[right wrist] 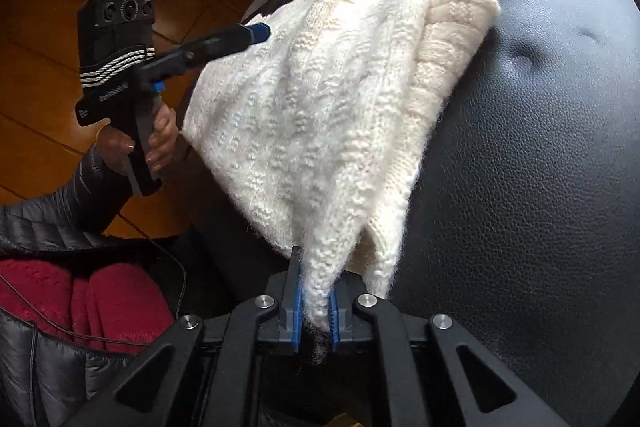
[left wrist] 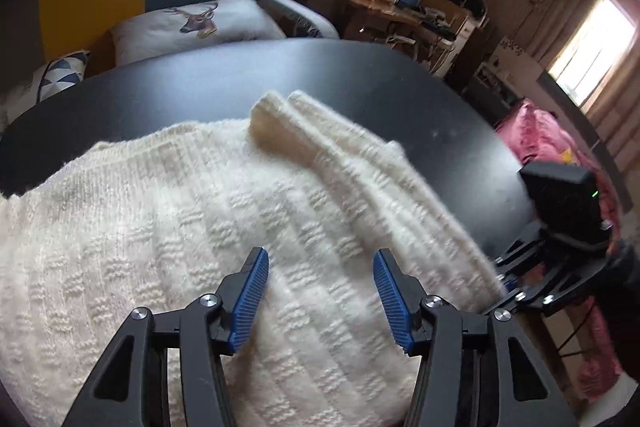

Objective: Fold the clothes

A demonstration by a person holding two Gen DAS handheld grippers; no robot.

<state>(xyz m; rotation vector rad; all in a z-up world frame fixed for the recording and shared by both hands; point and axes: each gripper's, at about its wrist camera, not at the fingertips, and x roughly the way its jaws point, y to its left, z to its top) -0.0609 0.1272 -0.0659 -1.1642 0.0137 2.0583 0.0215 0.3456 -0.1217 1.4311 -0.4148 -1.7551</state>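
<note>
1. My right gripper (right wrist: pixel 316 307) is clamped on a bunched corner of the cream knitted sweater (right wrist: pixel 320 115), the wool pinched tight between the blue pads (right wrist: pixel 297 311). I hold the corner because it gives me an edge to carry over for the next fold.
2. My left gripper (left wrist: pixel 320 291) stands with its jaws apart above the knit, holding nothing. From the right wrist view its tip sits at the sweater's far edge, probably placed there to take the matching corner.
3. The sweater lies on the black leather surface (right wrist: pixel 540 147), partly folded, with a cuffed part (left wrist: pixel 280 123) doubled over on top. One side hangs off the edge near my left hand (right wrist: pixel 136 143).
4. I judge the fold half done: both corners need lifting together, or the loose knit will sag and twist.
</note>
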